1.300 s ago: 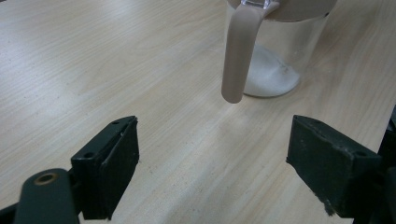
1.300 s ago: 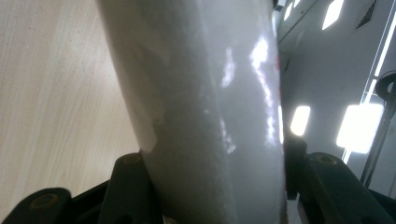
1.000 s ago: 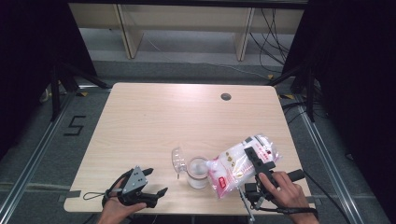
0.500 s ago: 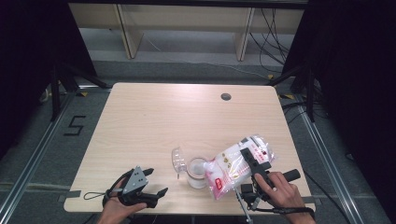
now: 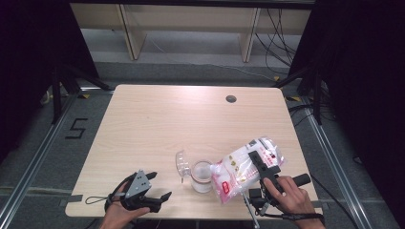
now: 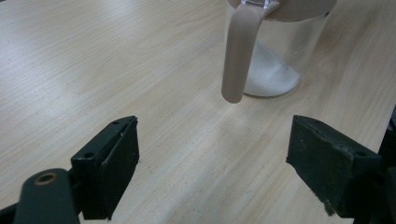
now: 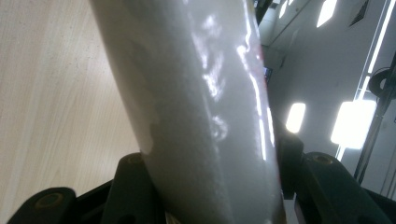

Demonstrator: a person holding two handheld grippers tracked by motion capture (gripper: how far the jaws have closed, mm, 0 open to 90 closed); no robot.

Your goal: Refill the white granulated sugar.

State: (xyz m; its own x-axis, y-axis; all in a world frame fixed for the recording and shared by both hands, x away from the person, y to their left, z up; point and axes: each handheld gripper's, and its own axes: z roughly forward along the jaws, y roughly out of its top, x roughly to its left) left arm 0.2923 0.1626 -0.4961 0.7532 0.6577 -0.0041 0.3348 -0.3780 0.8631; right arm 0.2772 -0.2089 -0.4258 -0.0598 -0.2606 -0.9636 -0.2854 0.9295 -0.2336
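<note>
A clear glass jar with white powder in its bottom stands near the table's front edge; its hinged lid hangs open to the left. In the left gripper view the jar stands ahead with a beige clasp hanging down its side. My right gripper is shut on a clear plastic bag of white powder, tilted with its low end over the jar's mouth. The bag sits squeezed between the right jaws. My left gripper rests open on the table, left of the jar, with nothing between its jaws.
The light wooden table has a round cable hole at the back right. Black frame rails and cables run along the floor on both sides, and pale shelving stands beyond the table.
The bag has tipped a little further, its low end dropping left toward the jar's mouth. The left gripper has not moved.
</note>
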